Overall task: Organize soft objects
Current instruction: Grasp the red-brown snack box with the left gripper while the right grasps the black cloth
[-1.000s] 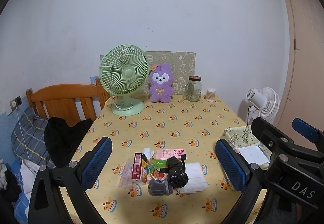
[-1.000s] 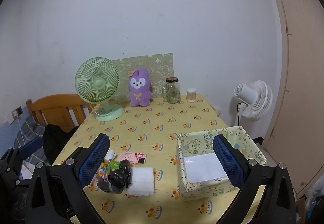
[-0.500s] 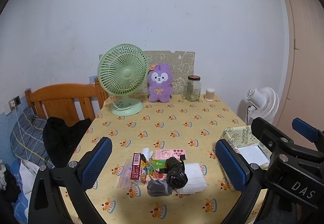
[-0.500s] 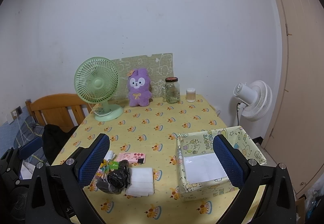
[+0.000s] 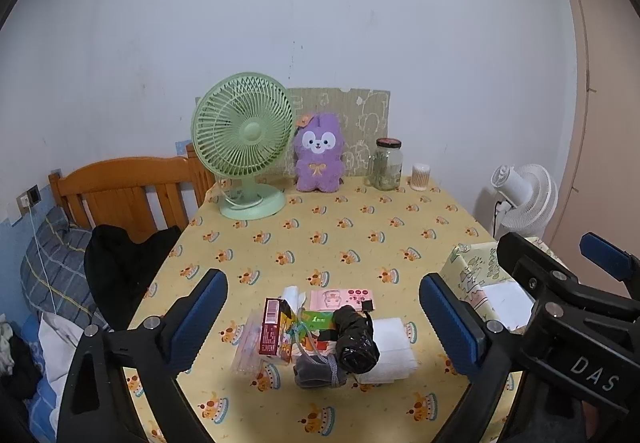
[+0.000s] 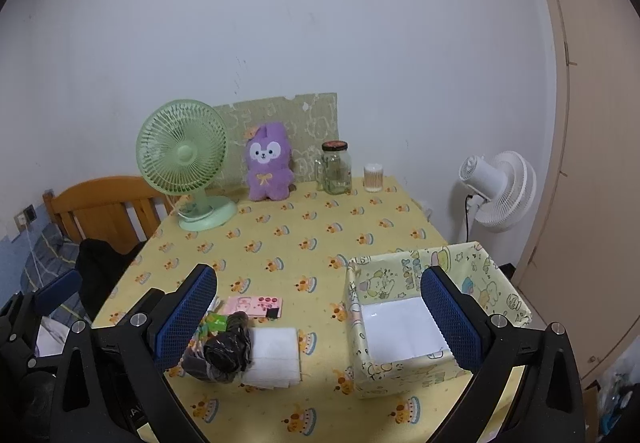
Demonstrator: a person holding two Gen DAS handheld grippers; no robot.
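Observation:
A pile of small items lies near the table's front edge: a black crinkled bundle (image 5: 356, 341) (image 6: 228, 347), a grey rolled cloth (image 5: 318, 371), a white folded cloth (image 5: 390, 349) (image 6: 274, 355), a red pack (image 5: 272, 327), and a pink packet (image 5: 340, 299) (image 6: 254, 306). An open cartoon-print box (image 6: 400, 271) (image 5: 468, 275) stands to the right. My left gripper (image 5: 322, 317) is open and empty, above the pile. My right gripper (image 6: 318, 317) is open and empty, between the pile and the box.
A green desk fan (image 5: 242, 139), a purple plush toy (image 5: 318, 153), a glass jar (image 5: 386, 163) and a small cup (image 5: 420, 177) stand at the table's far edge. A wooden chair (image 5: 120, 191) with dark clothing is left. A white floor fan (image 6: 496, 189) is right.
Both views have shifted only slightly; the left gripper has risen a little. Nothing on the table has moved.

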